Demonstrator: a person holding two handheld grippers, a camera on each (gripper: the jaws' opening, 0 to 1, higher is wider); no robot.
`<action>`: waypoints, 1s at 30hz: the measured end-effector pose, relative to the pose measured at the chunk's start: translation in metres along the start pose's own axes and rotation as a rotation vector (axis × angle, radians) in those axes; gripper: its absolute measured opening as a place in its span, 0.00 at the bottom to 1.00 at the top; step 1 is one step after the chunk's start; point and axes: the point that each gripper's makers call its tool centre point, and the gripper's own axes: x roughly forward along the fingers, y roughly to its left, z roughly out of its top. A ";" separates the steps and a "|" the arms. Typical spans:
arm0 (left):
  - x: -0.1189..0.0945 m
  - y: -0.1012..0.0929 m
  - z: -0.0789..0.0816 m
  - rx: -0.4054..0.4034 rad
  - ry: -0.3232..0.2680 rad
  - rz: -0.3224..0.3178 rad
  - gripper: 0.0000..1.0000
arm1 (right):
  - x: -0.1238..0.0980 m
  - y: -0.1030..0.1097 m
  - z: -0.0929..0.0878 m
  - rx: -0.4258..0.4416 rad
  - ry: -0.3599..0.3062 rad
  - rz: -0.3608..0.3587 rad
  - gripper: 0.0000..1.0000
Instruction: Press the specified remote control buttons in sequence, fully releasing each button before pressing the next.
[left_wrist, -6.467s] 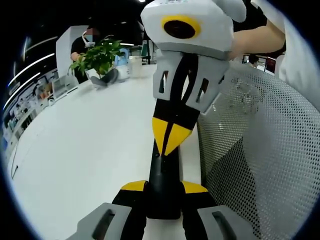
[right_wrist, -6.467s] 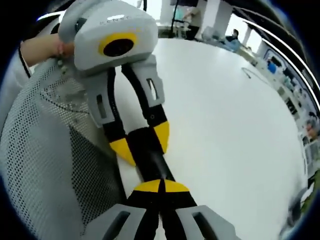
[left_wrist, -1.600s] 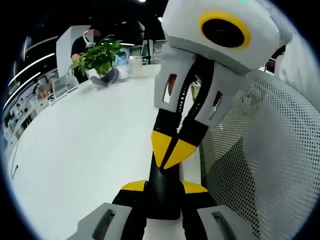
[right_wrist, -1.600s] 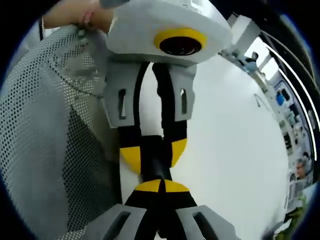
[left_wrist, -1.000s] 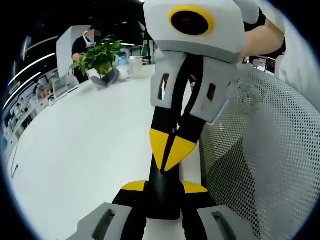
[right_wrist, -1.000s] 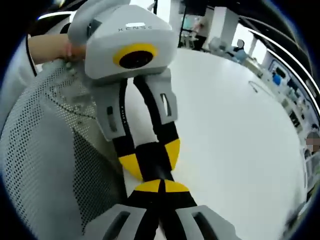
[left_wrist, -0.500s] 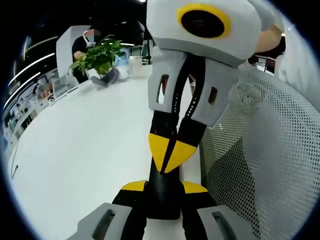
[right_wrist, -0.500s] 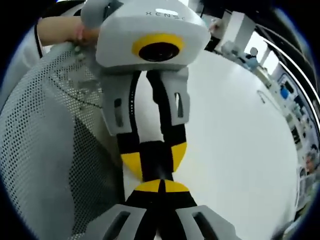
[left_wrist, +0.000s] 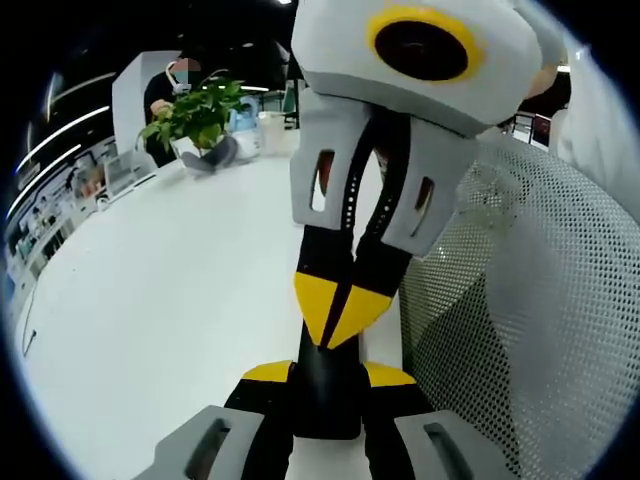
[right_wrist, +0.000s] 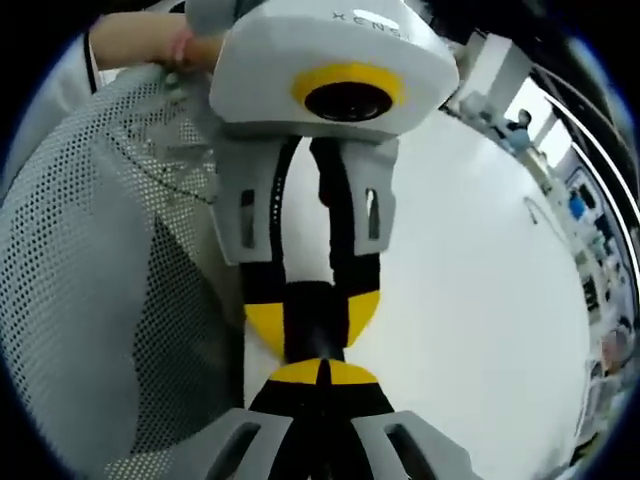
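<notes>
At the white bench's (left_wrist: 180, 300) edge, the left gripper (left_wrist: 328, 372) clamps the slim black remote control (left_wrist: 322, 385) while the closed right gripper (left_wrist: 333, 320) presses it; a tilted press could slip.

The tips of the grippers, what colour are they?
Yellow on the right gripper, with black behind; clearest in the left gripper view.

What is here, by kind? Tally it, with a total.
Yellow-tipped hand-held grippers: 2 (left hand-held gripper, right hand-held gripper)
Black remote control: 1
Green potted plant: 1
White mesh chair back: 1
White table: 1
Total: 6
</notes>
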 end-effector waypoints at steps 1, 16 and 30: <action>0.000 0.000 0.000 0.000 0.000 0.001 0.25 | 0.000 0.000 0.000 -0.010 0.000 -0.008 0.00; 0.001 0.003 0.000 0.000 0.009 0.011 0.25 | -0.003 -0.006 -0.001 0.202 -0.089 0.035 0.00; 0.000 0.004 0.000 0.014 0.009 0.005 0.25 | -0.017 -0.012 -0.034 0.227 -0.098 0.060 0.28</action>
